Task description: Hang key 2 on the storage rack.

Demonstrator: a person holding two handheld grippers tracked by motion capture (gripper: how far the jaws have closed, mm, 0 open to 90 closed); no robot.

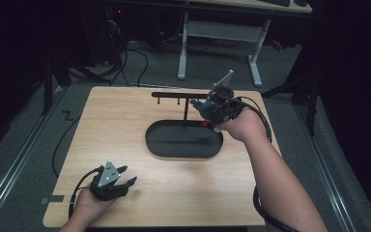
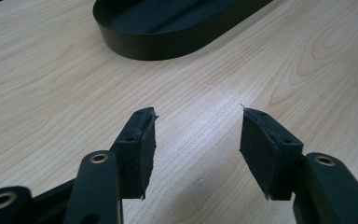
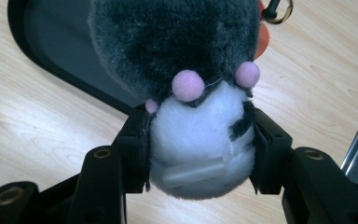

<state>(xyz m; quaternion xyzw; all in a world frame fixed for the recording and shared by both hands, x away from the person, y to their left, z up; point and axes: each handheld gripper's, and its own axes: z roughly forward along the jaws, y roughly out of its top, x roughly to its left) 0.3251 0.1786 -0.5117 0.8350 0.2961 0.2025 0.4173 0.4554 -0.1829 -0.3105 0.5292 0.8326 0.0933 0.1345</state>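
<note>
Gripping the plush toy (image 3: 193, 88) by its white end, the right gripper (image 1: 211, 107) held it above the far right rim of the black oval tray (image 1: 183, 140), grey body pointing away along the jaws, apparently leftward. The left gripper (image 2: 198, 140) rested open on the wooden table (image 1: 125, 121); grey floor surrounded it.

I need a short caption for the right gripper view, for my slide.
Right gripper clamps a grey-and-white plush toy above the black oval tray.
</note>
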